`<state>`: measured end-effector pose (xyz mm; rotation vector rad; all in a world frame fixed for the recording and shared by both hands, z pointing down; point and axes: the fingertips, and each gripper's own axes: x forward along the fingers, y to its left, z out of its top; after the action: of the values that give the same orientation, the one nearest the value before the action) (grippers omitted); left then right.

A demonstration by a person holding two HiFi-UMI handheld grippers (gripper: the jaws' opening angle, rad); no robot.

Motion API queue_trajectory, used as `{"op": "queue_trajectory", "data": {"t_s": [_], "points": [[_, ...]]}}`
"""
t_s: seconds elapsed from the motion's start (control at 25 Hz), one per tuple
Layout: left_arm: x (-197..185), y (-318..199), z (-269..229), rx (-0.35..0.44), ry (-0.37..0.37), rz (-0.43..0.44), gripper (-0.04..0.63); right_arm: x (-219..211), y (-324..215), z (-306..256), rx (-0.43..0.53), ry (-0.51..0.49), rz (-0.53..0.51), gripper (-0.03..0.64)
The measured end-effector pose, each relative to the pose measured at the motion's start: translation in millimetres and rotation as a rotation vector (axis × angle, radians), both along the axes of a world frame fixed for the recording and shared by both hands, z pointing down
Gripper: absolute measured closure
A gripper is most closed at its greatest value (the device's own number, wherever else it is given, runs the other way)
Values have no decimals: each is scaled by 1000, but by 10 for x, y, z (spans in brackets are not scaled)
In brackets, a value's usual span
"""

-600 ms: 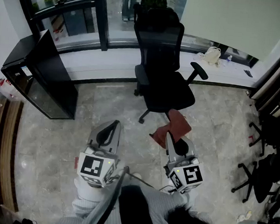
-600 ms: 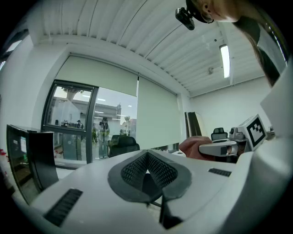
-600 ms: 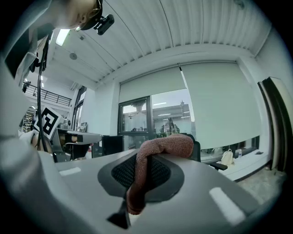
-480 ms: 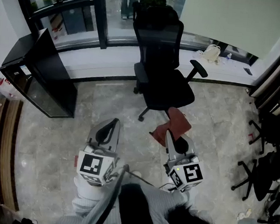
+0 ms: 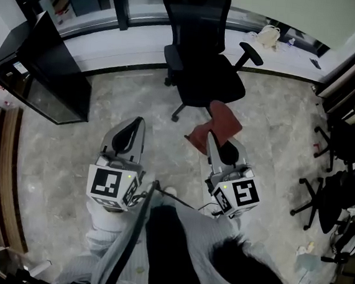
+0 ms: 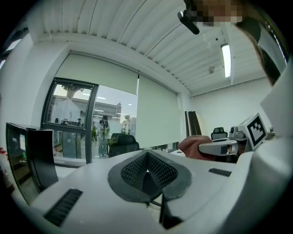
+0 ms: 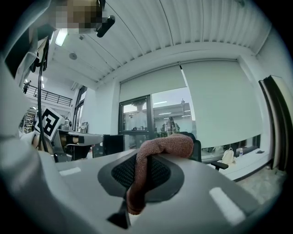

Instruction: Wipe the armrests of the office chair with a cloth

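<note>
Far left, a black cabinet (image 5: 43, 72) stands by the window wall on the marble floor (image 5: 58, 152). Next, the left gripper (image 5: 138, 122) – held level, jaws fully together, nothing btwn them; in its own view the mesh pads (image 6: 133, 169) meet at one seam. Top centre, the office chair (image 5: 201, 59) faces the person, well apart from both grippers; its armrests (image 5: 251, 53) stick out either side of the seat, neither touched. Right of centre, the right gripper (image 5: 210, 138) is also level, jaws clamped on the cloth (image 5: 222, 122) – reddish-brown, pinched along a fold, the rest bunched over the jaw tips & drooping, short of the chair. Further right, a pale bag (image 5: 268, 34) sits on the window ledge, w/ more black chairs (image 5: 343, 173) crowding the right edge.
</note>
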<state>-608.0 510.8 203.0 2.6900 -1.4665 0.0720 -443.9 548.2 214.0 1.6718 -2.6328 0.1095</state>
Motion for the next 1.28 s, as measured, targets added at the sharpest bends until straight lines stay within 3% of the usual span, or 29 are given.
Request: {"op": "queue_trajectory", "data": {"t_s": [0.32,0.64,0.96,1.28], "points": [[311,-210,85,-10,-5,11,592,245,-155,102,-23,-39,-14,592],[537,-931,312,-42,-7,10,591,441,-869,308,-61,-40,-28,592],[562,-2626,467,-41,-3,24,592,434,-2548,516,-74,-22,-25,592],[629,-4331,552,-85,-23,63,592,471,-4355,700,-155,-4,-15,592]]}}
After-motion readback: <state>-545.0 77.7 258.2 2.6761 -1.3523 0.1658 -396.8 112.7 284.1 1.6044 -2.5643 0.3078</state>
